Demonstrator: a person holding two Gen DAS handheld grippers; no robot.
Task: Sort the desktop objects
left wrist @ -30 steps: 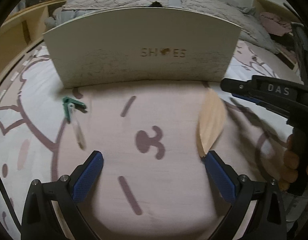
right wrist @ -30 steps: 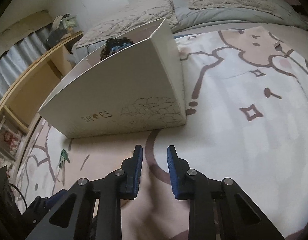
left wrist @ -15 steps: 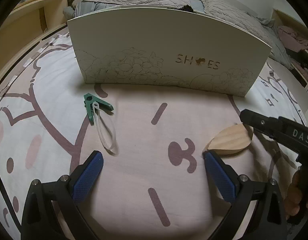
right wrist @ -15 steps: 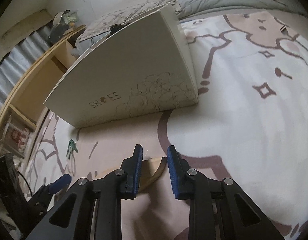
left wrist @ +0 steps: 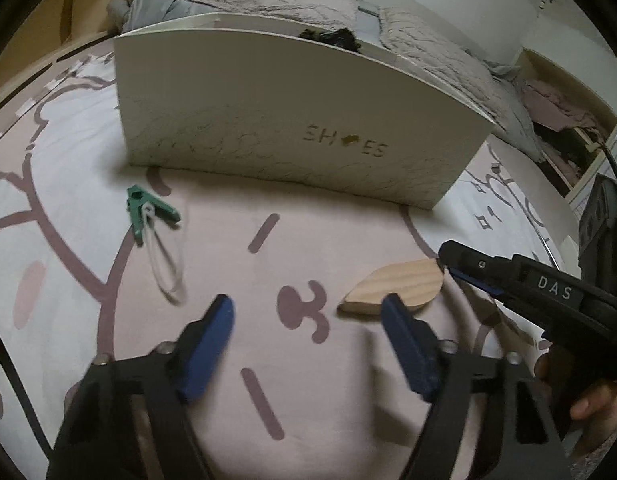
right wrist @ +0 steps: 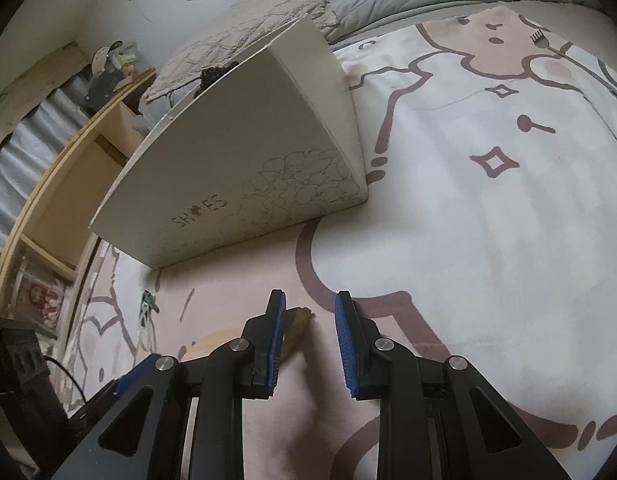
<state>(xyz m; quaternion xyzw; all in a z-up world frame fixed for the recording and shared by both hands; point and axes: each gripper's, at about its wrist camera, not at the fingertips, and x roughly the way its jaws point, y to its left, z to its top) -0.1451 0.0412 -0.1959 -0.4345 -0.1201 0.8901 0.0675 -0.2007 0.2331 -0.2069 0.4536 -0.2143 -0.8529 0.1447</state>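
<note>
1. On the bed, a white-and-pink cartoon-print cover carries a cream cardboard shoebox at the far side; wooden shelving lines the left wall.
2. Left gripper: jaws have just been closing, part-spread, nothing between them.
3. Right gripper: jaws nearly together, empty.
4. Leaf-shaped wooden piece lies near-right, beside both grippers.
5. Green plastic clip lies left, with a white loop.
</note>
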